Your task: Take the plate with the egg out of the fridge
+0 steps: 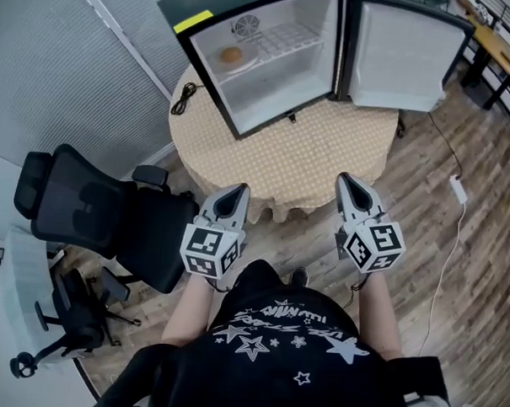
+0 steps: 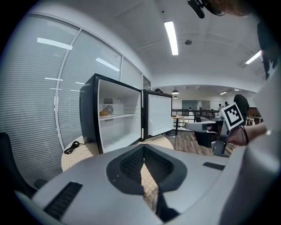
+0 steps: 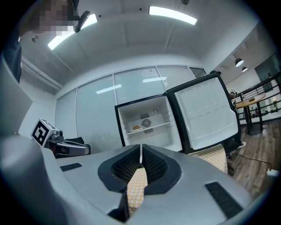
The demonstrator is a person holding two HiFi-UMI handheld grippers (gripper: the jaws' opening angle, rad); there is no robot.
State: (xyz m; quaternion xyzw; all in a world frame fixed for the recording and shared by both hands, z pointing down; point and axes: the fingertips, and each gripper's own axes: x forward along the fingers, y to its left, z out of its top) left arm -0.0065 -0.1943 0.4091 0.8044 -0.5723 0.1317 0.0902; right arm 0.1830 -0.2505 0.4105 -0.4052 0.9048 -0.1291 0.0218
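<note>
The left hand-held gripper (image 1: 231,199) and the right hand-held gripper (image 1: 350,184) hung side by side at the person's waist, just short of the counter (image 1: 299,162). Each had its jaws pressed together on nothing. Well ahead of both, the fridge (image 1: 281,94) stood with its door (image 1: 396,57) swung wide, seemingly to clear the reach. The plate (image 1: 244,65) with the egg (image 1: 231,54) sat on the upper shelf, beyond the left one and untouched.
</note>
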